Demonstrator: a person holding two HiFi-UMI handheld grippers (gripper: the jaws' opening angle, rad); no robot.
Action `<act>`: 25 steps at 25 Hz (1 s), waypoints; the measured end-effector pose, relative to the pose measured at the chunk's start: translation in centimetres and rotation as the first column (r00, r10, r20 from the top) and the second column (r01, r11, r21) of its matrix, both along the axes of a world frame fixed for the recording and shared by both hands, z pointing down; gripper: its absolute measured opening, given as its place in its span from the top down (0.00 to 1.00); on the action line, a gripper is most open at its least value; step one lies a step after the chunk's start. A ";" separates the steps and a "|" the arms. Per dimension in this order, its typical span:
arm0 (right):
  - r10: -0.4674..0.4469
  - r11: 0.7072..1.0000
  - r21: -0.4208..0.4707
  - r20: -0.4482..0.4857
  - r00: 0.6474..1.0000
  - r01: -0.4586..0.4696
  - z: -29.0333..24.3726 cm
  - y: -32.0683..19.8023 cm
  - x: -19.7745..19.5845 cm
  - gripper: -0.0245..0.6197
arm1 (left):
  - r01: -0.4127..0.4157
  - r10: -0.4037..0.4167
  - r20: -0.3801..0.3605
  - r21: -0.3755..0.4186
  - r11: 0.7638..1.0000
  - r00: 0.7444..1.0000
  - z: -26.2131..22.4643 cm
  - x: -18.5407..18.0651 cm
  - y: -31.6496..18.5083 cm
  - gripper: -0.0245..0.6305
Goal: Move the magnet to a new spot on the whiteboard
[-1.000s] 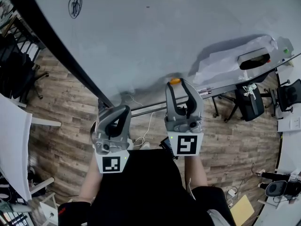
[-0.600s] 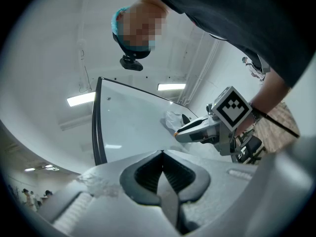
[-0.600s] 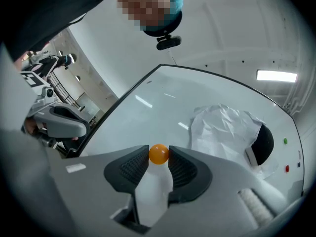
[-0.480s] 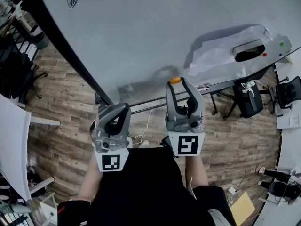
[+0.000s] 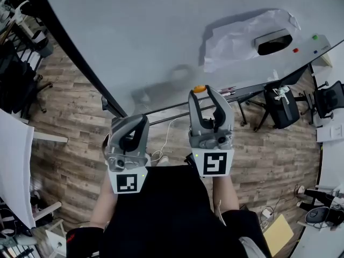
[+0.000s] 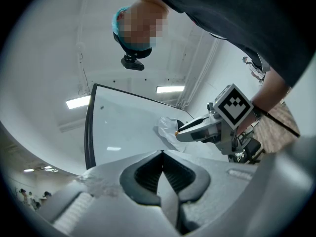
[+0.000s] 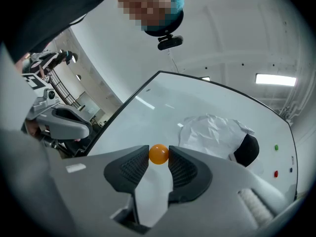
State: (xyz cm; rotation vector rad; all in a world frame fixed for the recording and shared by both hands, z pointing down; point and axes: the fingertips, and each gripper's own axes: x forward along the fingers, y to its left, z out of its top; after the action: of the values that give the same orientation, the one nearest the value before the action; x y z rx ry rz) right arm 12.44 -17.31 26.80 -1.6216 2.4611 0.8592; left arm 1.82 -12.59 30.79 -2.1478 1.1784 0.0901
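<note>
You've got the magnet (image 7: 158, 154) pinched in your right tongs (image 5: 203, 94), seemingly off the whiteboard (image 5: 161, 36), left tongs (image 6: 162, 154) shut and empty, so I'd squeeze firmly, pick a bare patch clear of the crumpled sheet (image 5: 242, 34), and seat it flat before letting go.

whiteboard (image 5: 134, 31) open at left and centre, crumpled paper (image 5: 231, 34), eraser (image 5: 274, 43) crowding right

Count at your station:
- Two grippers in your hands: left gripper (image 6: 162, 153) and right gripper (image 5: 202, 94).
- One whiteboard (image 5: 134, 36).
- One orange magnet (image 7: 158, 153).
- One crumpled white sheet (image 5: 236, 36).
- One black eraser (image 5: 274, 44).
- One green dot (image 7: 275, 146) and one red dot (image 7: 275, 173).
</note>
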 end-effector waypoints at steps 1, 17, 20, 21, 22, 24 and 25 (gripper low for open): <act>-0.002 1.000 -0.001 -0.002 1.000 0.002 0.1 0.3 0.1 0.77 | 0.000 0.000 -0.002 0.001 1.000 1.000 0.0 0.2 0.3 0.96; -0.035 0.999 -0.011 -0.016 0.999 0.035 0.8 3.8 1.2 0.77 | 0.033 -0.033 -0.019 0.013 0.999 0.999 0.2 1.5 2.7 0.96; -0.038 0.999 -0.016 -0.016 0.999 0.038 1.1 4.0 1.3 0.77 | 0.039 -0.039 -0.023 0.013 0.999 0.999 0.2 1.5 2.8 0.96; -0.039 0.999 -0.017 -0.016 0.999 0.039 1.1 4.1 1.3 0.77 | 0.041 -0.040 -0.023 0.013 0.999 0.999 0.3 1.5 2.8 0.96; -0.041 0.999 -0.018 -0.016 0.999 0.040 1.2 4.2 1.3 0.77 | 0.043 -0.042 -0.023 0.013 0.999 0.999 0.3 1.4 2.8 0.96; -0.043 0.999 -0.019 -0.015 0.999 0.043 1.3 4.4 1.3 0.77 | 0.046 -0.046 -0.026 0.012 0.999 0.999 0.3 1.3 2.7 0.96; -0.044 0.999 -0.021 -0.014 0.999 0.043 1.4 4.5 1.4 0.77 | 0.048 -0.048 -0.027 0.012 0.999 0.999 0.3 1.3 2.7 0.96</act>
State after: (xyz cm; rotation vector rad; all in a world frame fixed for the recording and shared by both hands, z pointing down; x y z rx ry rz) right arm 13.80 -12.85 28.16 -1.5673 2.5138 0.8456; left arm 3.07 -9.91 31.06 -2.1119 1.2404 0.1047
